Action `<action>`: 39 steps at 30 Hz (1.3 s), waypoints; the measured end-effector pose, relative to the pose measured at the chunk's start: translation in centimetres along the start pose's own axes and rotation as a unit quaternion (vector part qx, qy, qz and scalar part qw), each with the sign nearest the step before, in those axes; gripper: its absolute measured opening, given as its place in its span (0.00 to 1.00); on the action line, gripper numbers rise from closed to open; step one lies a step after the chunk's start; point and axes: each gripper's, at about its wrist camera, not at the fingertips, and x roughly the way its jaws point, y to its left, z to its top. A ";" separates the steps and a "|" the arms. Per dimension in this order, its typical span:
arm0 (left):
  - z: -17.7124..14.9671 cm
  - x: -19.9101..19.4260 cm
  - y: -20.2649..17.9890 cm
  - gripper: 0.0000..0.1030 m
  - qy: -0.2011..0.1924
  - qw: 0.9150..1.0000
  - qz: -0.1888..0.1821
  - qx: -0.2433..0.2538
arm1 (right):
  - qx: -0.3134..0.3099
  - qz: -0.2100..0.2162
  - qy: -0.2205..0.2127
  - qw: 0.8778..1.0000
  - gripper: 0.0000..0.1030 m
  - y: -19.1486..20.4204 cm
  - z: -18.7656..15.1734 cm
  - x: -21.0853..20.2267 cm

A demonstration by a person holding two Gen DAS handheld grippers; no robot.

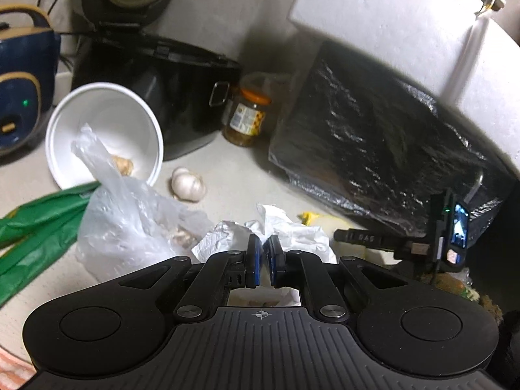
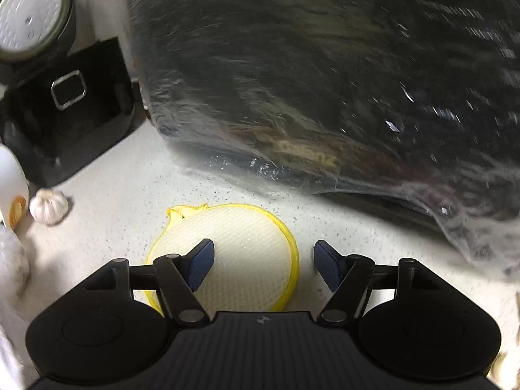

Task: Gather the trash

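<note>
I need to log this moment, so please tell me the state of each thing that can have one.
Left hand-held gripper: shut on the crumpled tissue.
Right hand-held gripper: open, over the yellow-rimmed pad.
White bowl: tipped on its side.
Rice cooker: lid up.
Jar: upright, lid on.
Microwave: wrapped in plastic film.

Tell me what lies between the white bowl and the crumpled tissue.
Left wrist view: a clear plastic bag and a garlic bulb between white bowl and tissue.

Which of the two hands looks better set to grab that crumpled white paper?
The left. The left gripper sits nearly shut right at the crumpled white paper. The right gripper hangs open over a round yellow-rimmed mesh pad, with no paper between its fingers.
</note>
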 end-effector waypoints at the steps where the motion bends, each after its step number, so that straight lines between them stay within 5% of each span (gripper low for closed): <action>1: 0.0 0.3 0.1 0.09 0.003 1.000 -0.001 -0.002 | 0.006 0.006 0.002 1.000 0.52 -0.2 0.0 -0.1; 4: -0.1 1.0 0.0 0.09 0.010 1.000 -0.008 -0.002 | -0.006 0.016 0.001 1.000 0.26 0.1 -0.5 -1.0; 10: -0.4 3.6 -1.0 0.09 0.034 0.999 -0.028 0.007 | -0.015 0.038 0.004 0.999 0.12 0.5 -1.6 -3.9; 21: -1.2 5.9 -3.4 0.09 0.056 0.996 -0.066 0.021 | 0.042 -0.005 0.014 0.999 0.11 -4.1 -4.6 -7.4; 27: -1.0 8.3 -4.7 0.09 0.057 0.996 -0.059 0.023 | 0.053 0.028 0.018 0.998 0.12 -4.5 -5.7 -8.8; 31: -1.4 9.5 -6.9 0.09 0.059 0.994 -0.076 0.053 | 0.053 0.014 -0.018 0.998 0.26 -4.9 -5.6 -11.1; 39: -2.1 11.9 -9.5 0.09 0.078 0.990 -0.064 0.097 | 0.104 0.029 -0.005 0.994 0.27 -7.5 -5.6 -10.8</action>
